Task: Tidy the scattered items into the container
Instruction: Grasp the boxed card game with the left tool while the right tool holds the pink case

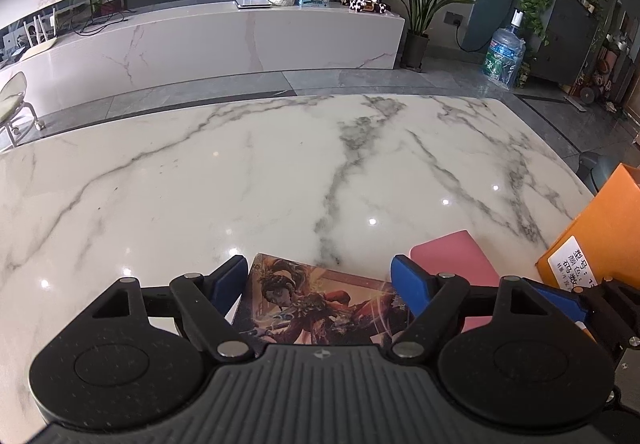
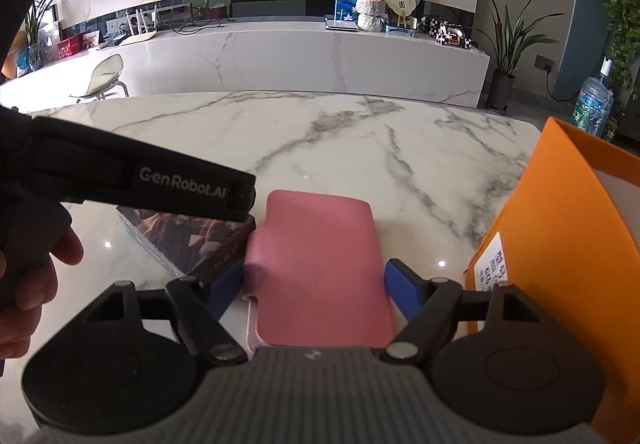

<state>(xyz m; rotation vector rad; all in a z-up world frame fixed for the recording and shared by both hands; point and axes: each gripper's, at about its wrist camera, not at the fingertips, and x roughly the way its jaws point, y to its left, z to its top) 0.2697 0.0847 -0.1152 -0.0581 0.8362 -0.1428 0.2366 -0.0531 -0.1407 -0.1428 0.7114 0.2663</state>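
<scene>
A flat box with a warrior picture lies on the marble table between the open blue-padded fingers of my left gripper. A pink pouch lies to its right, between the open fingers of my right gripper. Whether the pads touch either item is unclear. The pouch also shows in the left wrist view, and the picture box in the right wrist view. The orange container stands at the right, with a white label; it also shows in the left wrist view.
The left gripper's black body and strap and a hand cross the left of the right wrist view. The table's far edge faces a white marble counter, a chair, plants and a water bottle.
</scene>
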